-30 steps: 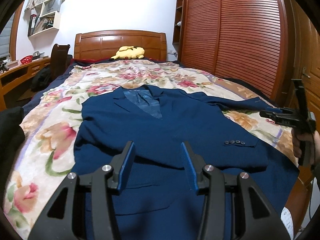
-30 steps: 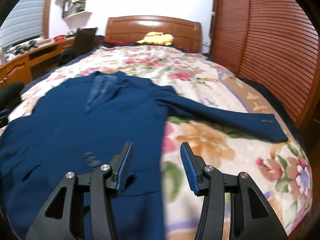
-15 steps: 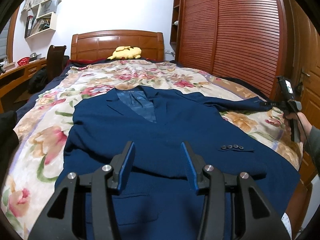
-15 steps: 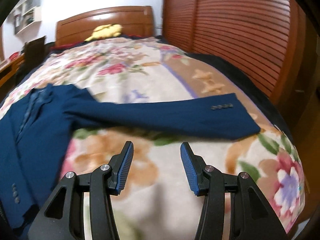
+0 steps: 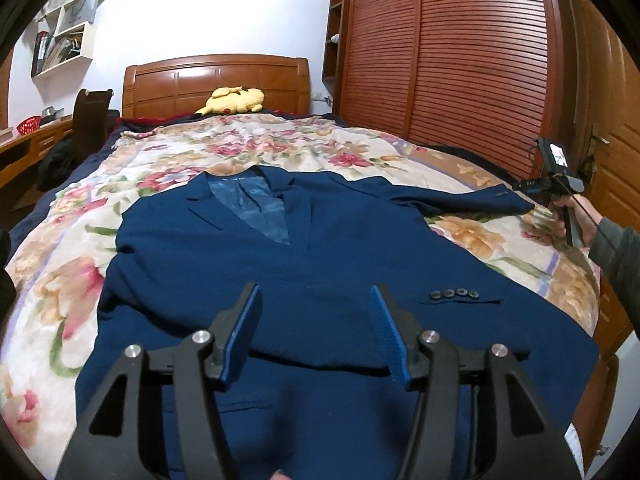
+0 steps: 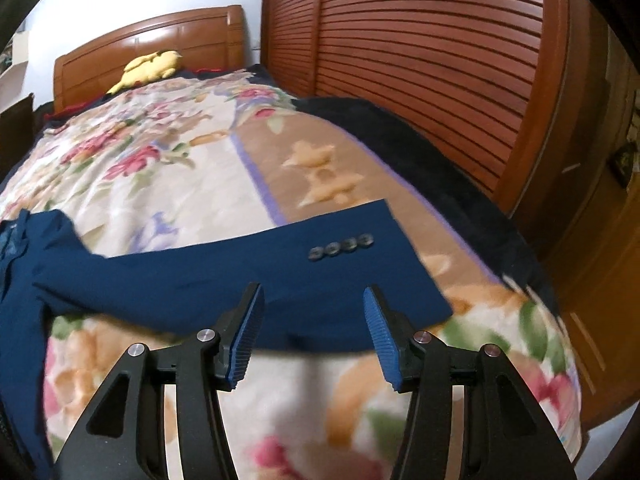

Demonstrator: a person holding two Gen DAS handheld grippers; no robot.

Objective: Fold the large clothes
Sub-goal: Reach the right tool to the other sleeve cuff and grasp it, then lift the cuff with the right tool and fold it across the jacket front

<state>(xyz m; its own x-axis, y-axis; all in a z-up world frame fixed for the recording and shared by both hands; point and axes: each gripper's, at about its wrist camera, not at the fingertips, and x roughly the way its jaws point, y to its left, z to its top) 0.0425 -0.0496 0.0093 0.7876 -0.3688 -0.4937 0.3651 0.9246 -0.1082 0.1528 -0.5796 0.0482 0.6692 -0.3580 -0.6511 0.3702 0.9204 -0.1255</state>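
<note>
Right wrist view is showing the open right tool [image 6: 312, 324] hovering at the blue suit jacket's [image 5: 320, 280] outstretched sleeve [image 6: 248, 276], likely about to grip its cuff for folding inward, while the left tool [image 5: 314, 332] is hanging open over the hem.

Left gripper [image 5: 314, 332]: black triangulated frame, silver screws, blue ribbed fingers [image 5: 244, 328]; right gripper [image 6: 312, 330]: same build; seen from left wrist: small lit screen on top, thin cable, bare hand [image 5: 560, 210], grey-green sleeve.
</note>
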